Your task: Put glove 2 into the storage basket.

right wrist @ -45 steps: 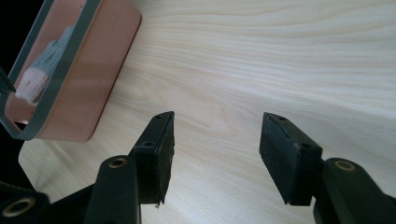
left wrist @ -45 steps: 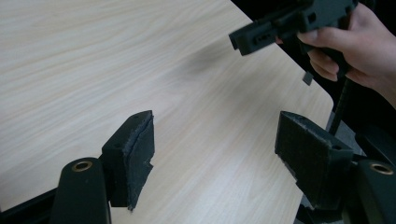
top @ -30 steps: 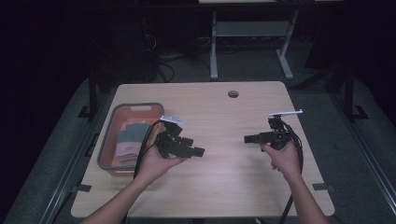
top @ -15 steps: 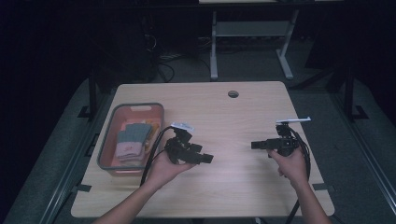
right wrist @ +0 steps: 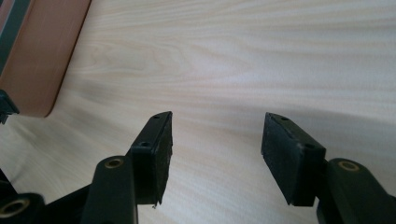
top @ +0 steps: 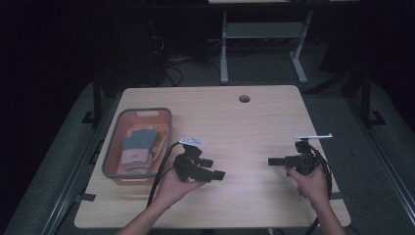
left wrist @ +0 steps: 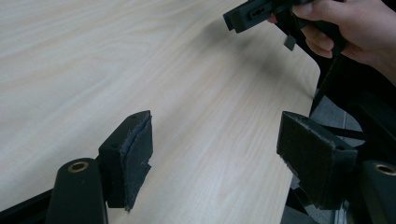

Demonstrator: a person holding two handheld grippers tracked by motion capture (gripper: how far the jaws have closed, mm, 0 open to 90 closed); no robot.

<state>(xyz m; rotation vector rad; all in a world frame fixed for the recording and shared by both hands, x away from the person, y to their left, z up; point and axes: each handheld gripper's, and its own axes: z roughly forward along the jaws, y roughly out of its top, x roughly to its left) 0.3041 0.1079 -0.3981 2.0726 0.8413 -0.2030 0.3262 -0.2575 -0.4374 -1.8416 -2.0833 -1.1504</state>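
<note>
Left gripper (top: 218,174) and right gripper (top: 272,161) face each other above the table (top: 254,122), well apart. Both stand wide, holding nothing. The bin (top: 113,156) lies left.

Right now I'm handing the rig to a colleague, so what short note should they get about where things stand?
Left gripper: open, empty, held over the table just right of the bin, jaws pointing toward the right gripper.
Right gripper: open, empty, over the table's right part, jaws pointing left.
Bin: near the table's left edge, with folded cloths inside.
Done: nothing has been taken out that I can see; the tabletop between the grippers is bare.
Left: probably reach into the bin with the left gripper for a cloth.
</note>
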